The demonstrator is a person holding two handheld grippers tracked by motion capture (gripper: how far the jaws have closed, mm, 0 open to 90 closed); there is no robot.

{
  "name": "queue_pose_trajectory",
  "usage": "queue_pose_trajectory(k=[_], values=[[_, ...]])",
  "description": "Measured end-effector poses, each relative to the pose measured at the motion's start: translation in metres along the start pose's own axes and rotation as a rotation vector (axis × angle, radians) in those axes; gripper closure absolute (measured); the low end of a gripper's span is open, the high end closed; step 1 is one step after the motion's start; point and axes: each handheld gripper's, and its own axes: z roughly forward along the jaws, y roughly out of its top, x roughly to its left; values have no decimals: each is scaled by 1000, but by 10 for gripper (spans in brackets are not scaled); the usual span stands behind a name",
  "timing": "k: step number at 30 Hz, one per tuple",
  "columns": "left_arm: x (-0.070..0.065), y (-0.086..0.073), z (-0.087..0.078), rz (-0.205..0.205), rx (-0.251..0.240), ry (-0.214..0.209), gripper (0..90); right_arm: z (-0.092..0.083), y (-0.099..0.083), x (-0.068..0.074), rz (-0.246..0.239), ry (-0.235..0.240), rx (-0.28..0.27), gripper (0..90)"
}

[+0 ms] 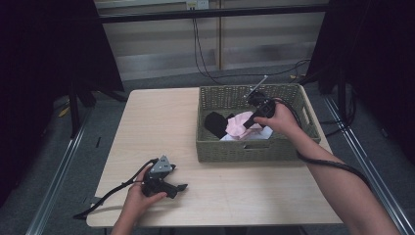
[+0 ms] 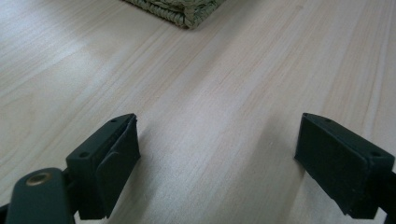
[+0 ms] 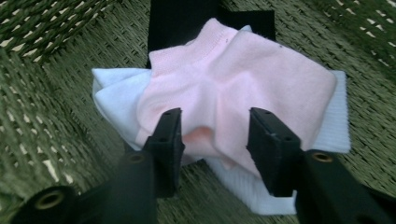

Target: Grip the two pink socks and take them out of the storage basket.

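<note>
You are reaching your right tongs [image 1: 246, 123] down into the woven basket [image 1: 244, 149] at the upper right of the high view, and the thing that matters is lying directly under them: the pink sock [image 3: 243, 93]. In the right gripper view it is sitting in the centre of the frame, on top of a white sock [image 3: 116, 98], with a black piece of cloth [image 3: 173, 21] showing behind at the upper edge. The jaws are standing partly open, one on each side of a raised fold of pink fabric in the lower middle of that frame; they are straddling the fold, and I cannot tell for certain whether the pads are pressing it yet. The sock's long axis is running across the frame from left to right, roughly the same line as the gap between the jaws, so I judge that closing here would be pinching a bunched ridge and might well be catching the white layer below too.

Your left tongs [image 2: 217, 154] are resting near the lower left of the high view, on the bare wooden surface [image 1: 161, 117], well apart from the basket. In the left gripper view the jaws are spread wide with nothing between them, and a basket corner [image 2: 187, 11] is showing at the top edge. Your right hand [image 1: 280, 120] is clearly the nearer one.
</note>
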Motion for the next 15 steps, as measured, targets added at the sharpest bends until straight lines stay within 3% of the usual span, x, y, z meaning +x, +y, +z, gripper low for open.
queue_pose_trajectory(k=[6, 7, 8, 9, 15], values=[[0, 0, 0, -1, 0, 0, 129, 15, 5, -2, 26, 21, 13, 611], [0, 0, 0, 0, 2, 1, 129, 17, 5, -2, 25, 29, 20, 660], [0, 0, 0, 2, 4, 1, 129, 20, 6, -2, 26, 31, 29, 795], [0, 0, 0, 0, 0, 0, 129, 20, 6, -2, 25, 38, 35, 850], [0, 0, 0, 0, 2, 1, 129, 6, 9, -6, 31, 41, 40, 876]])
